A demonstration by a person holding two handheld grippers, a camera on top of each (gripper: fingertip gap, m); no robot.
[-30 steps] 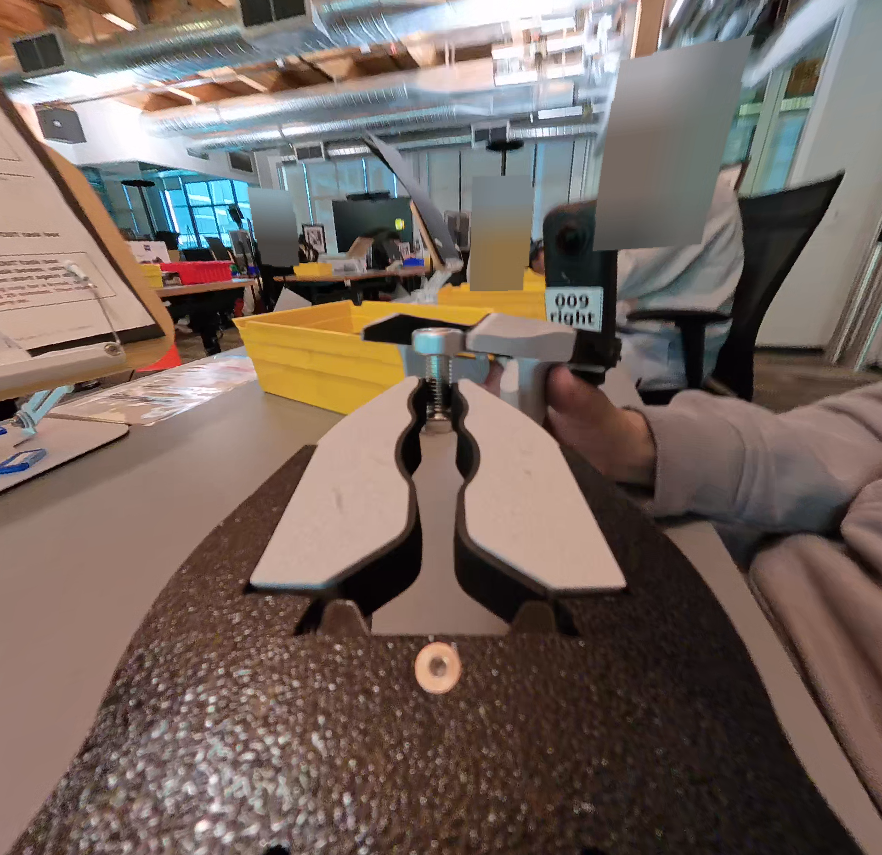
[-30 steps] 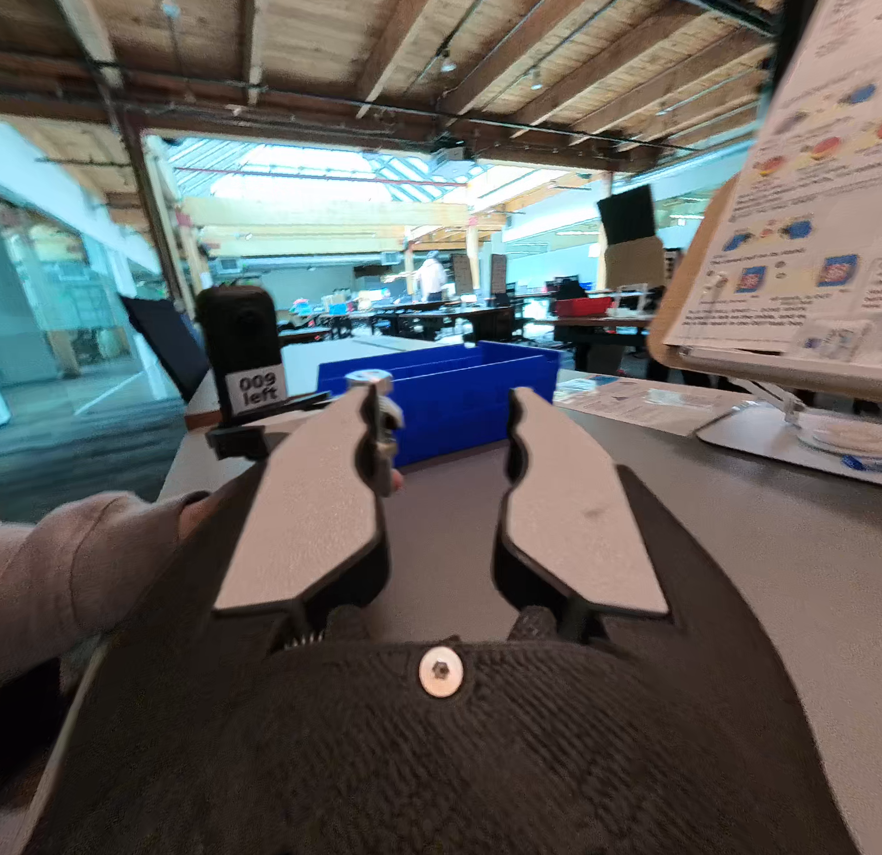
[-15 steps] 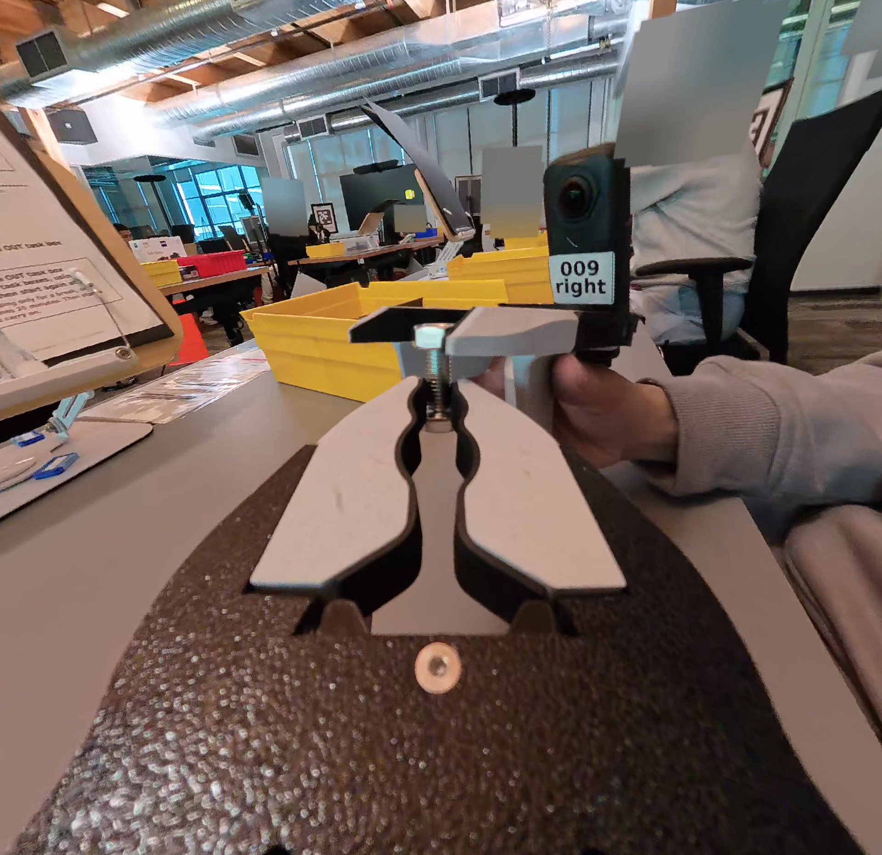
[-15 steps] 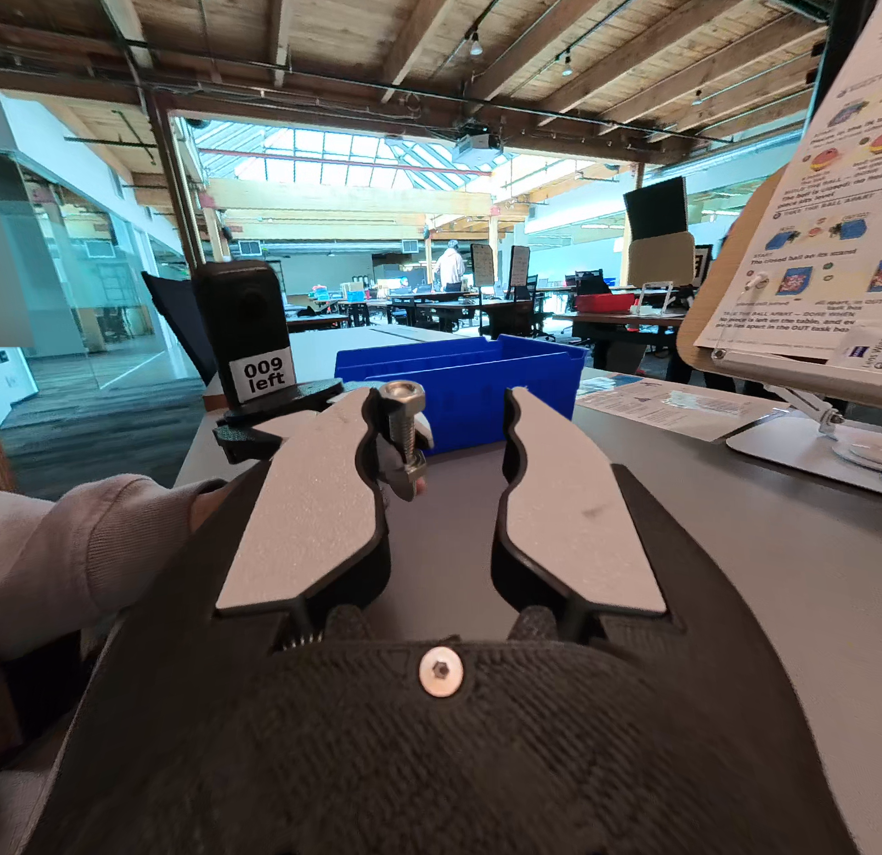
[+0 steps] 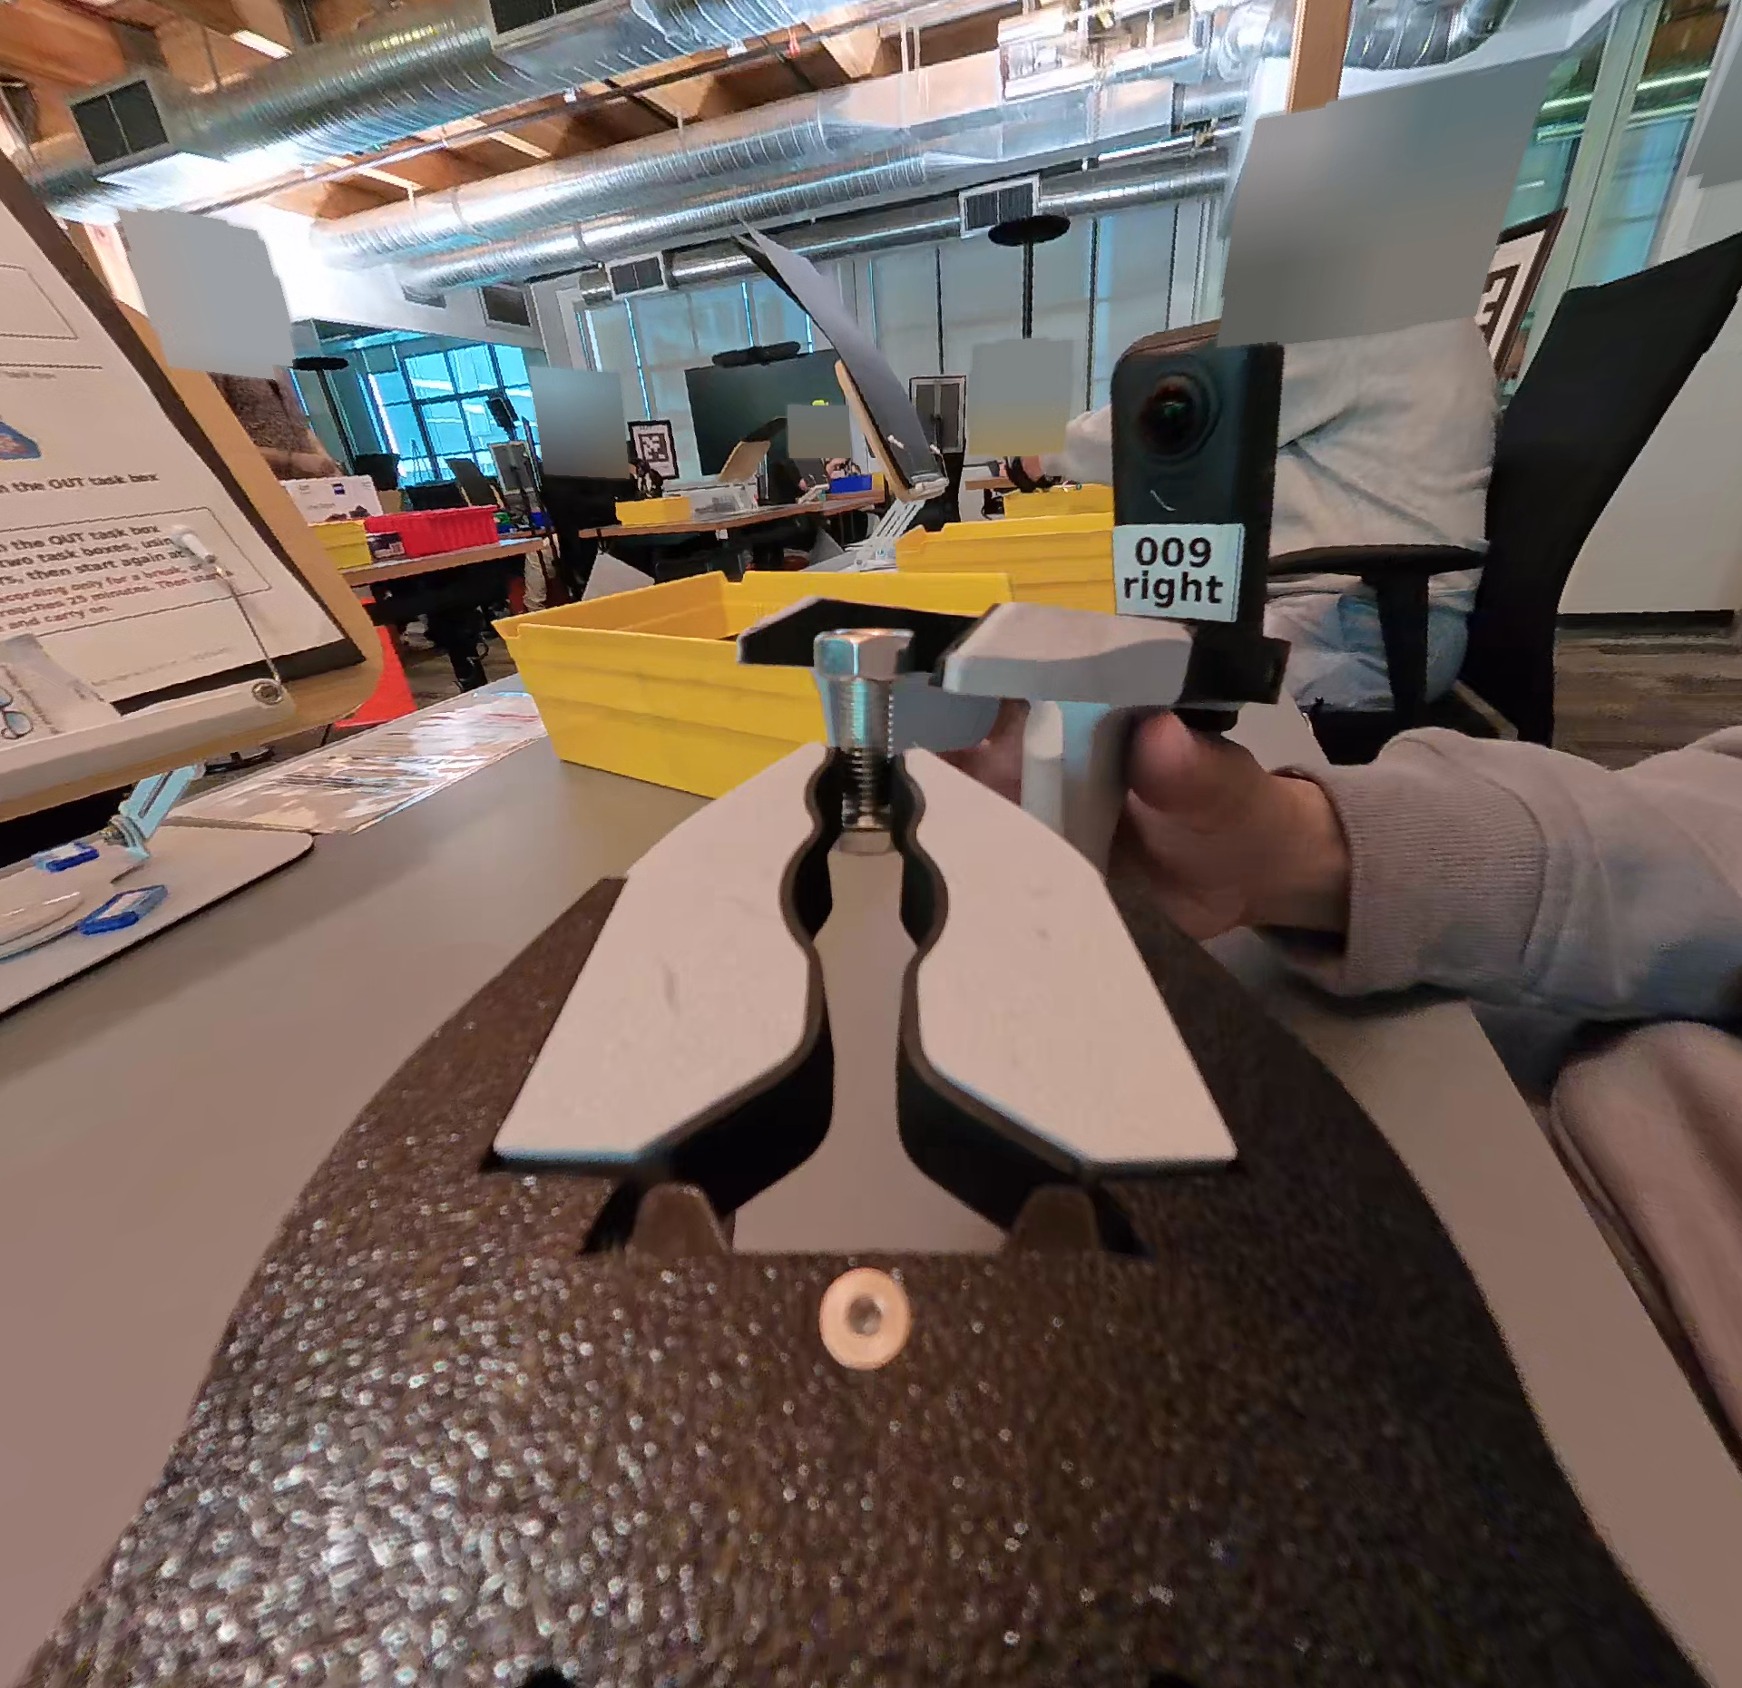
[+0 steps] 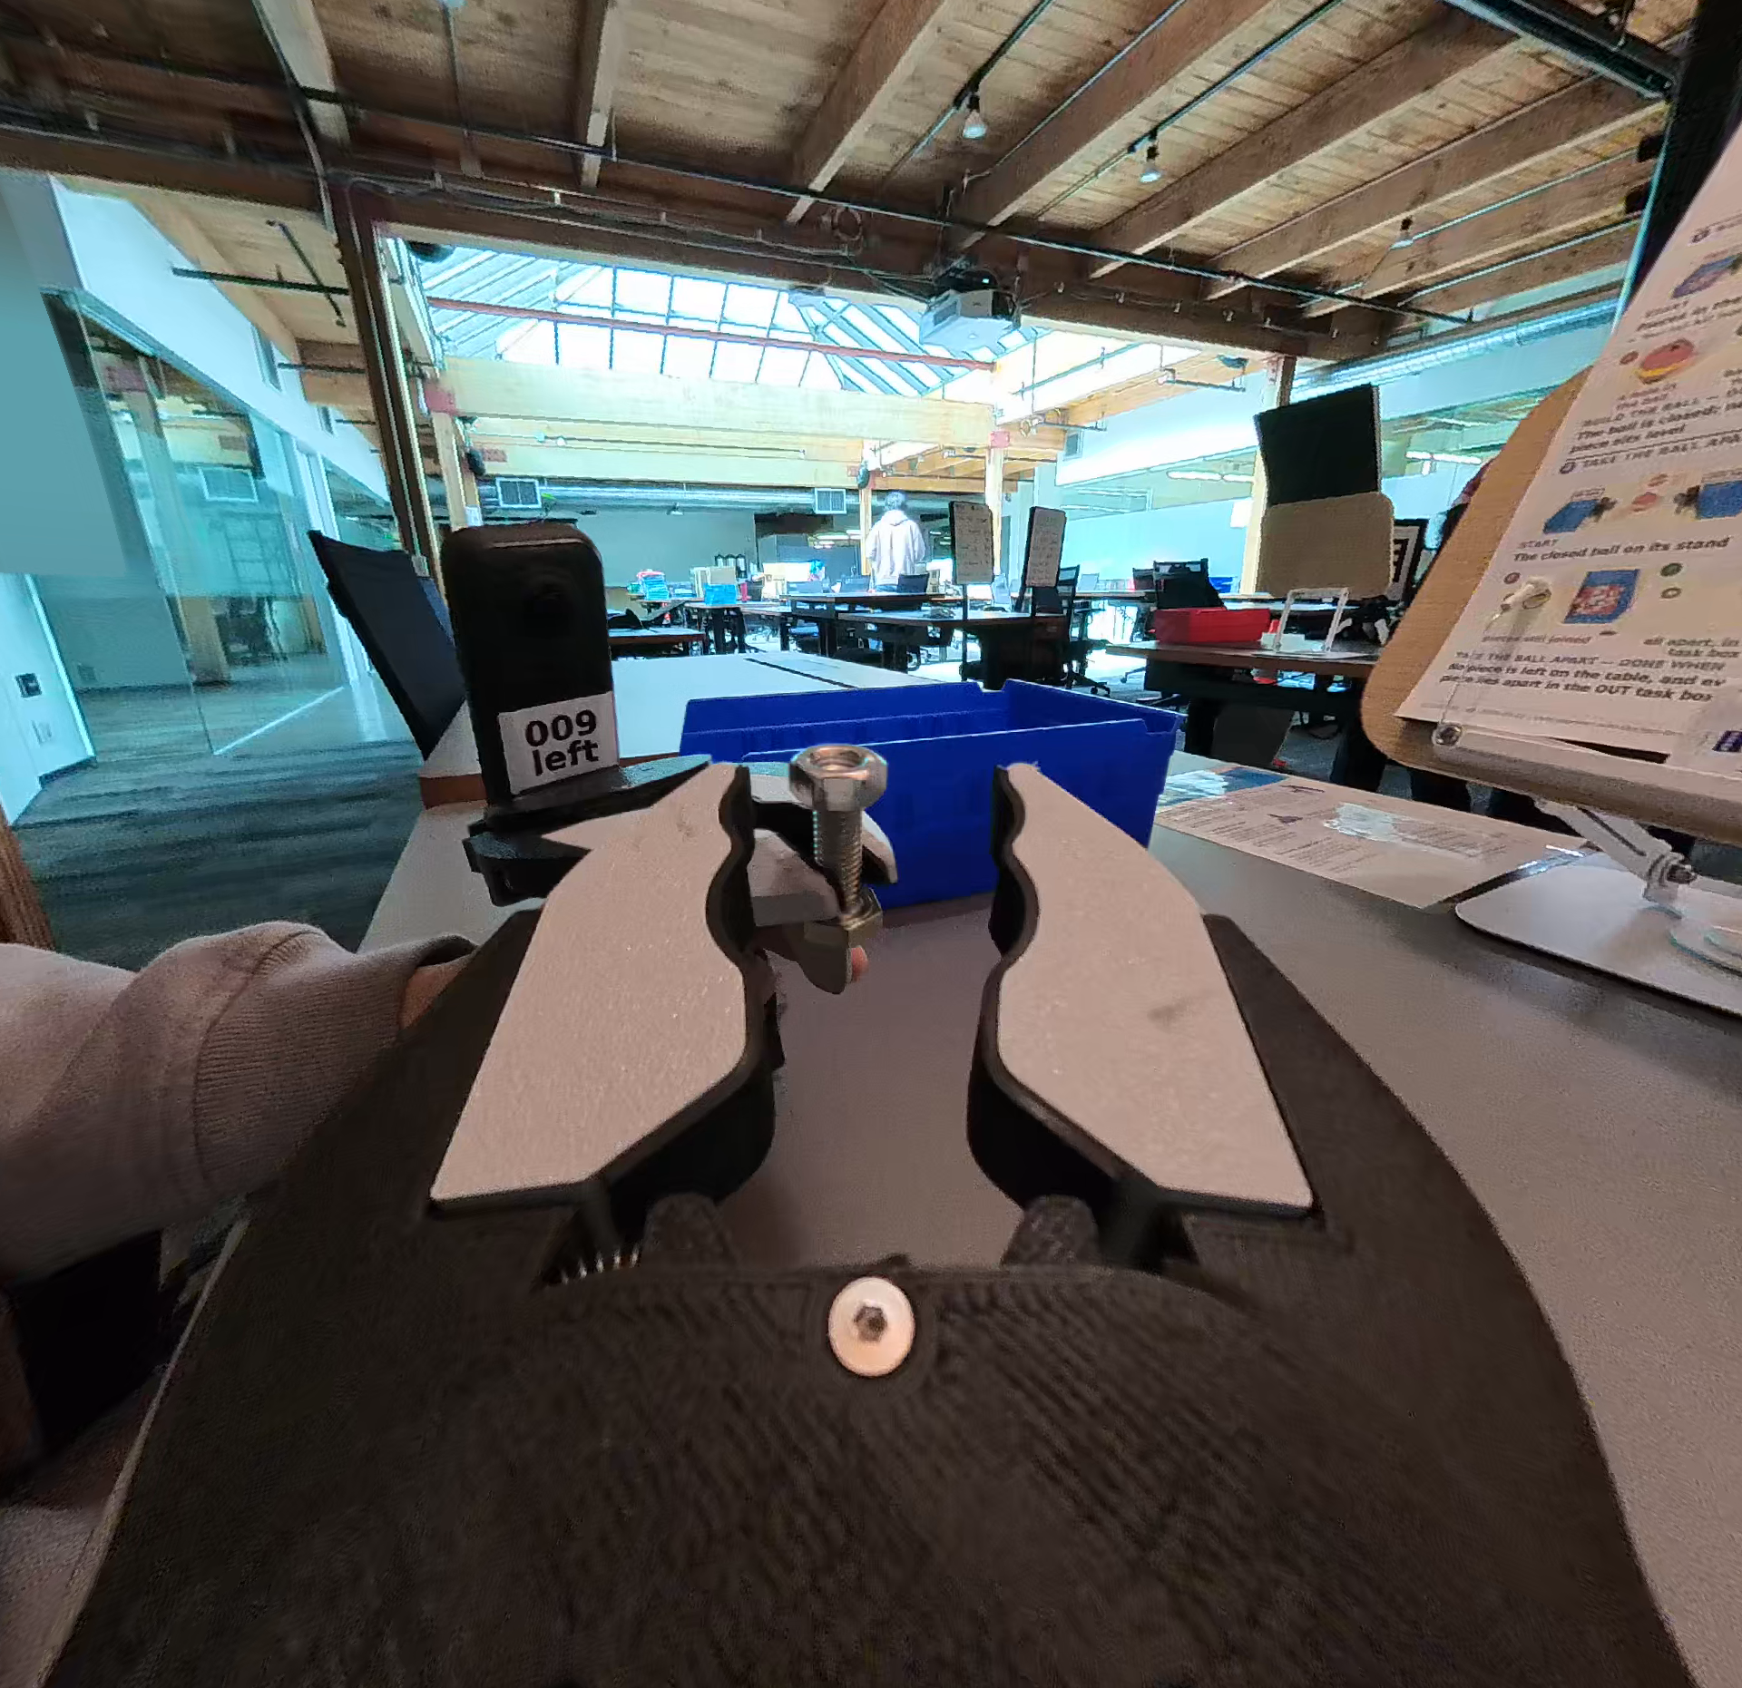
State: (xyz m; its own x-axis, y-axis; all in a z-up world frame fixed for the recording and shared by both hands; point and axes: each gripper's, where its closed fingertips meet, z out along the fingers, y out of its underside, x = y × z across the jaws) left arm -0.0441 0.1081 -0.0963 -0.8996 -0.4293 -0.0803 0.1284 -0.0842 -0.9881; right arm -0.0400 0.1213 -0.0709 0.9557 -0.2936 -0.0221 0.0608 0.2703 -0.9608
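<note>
A silver bolt [image 5: 860, 747] is clamped upright by its threaded shank between the tips of the left gripper [image 5: 862, 809], hex head up, a nut [image 6: 856, 912] seen at its lower end. The right gripper [image 6: 872, 842] is held with its fingers [image 6: 1084, 936] spread wide and nothing between the pads; the bolt stands just ahead of its left fingertip. Both are raised over a grey table [image 5: 283, 983]. Beyond, a yellow bin [image 5: 660, 682] is seen on one side and a blue bin [image 6: 1037, 766] on the other.
</note>
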